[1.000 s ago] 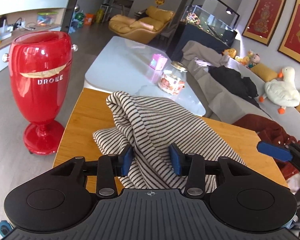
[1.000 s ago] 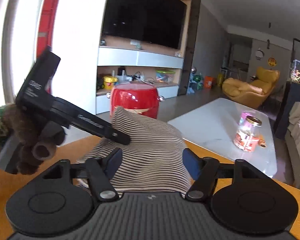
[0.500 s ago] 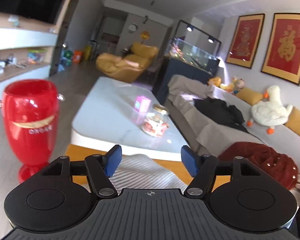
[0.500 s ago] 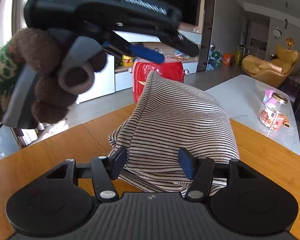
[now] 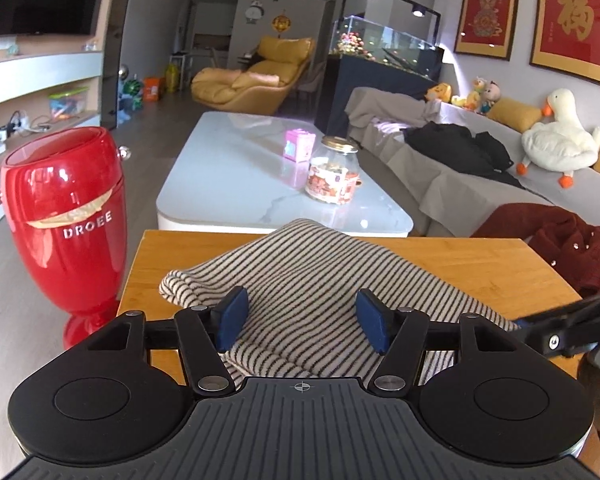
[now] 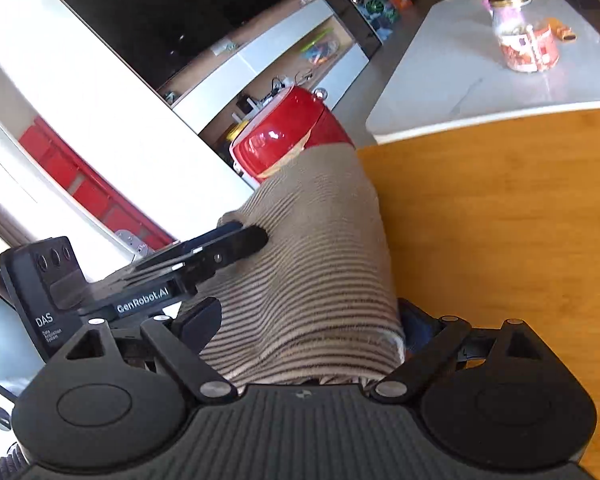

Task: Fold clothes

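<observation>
On the bamboo table (image 5: 480, 268) in front of us lies the striped knit garment (image 5: 312, 276), bunched into a soft mound with a rolled fold at its left edge, near the table's left side and just beside the red DROEE stand (image 5: 64, 216) on the floor.

Our left gripper (image 5: 300, 318) has its blue pads spread wide over the near part of the knit and grips nothing; whether the pads touch the cloth we cannot tell. Our right gripper (image 6: 304, 326) also stands wide, with a thick bundle of the striped fabric filling the gap between its fingers. The fabric seems to drape there rather than be pinched, though the right-hand pad is mostly hidden behind it.

We judge this knit to be light, limp and stretchy. It will sag and slide out of a loose hold, and pulling on one layer will drag the rest. We would best pinch it at a hem or the rolled edge, closing fully on a doubled layer, with both grippers well apart so it hangs flat.
</observation>
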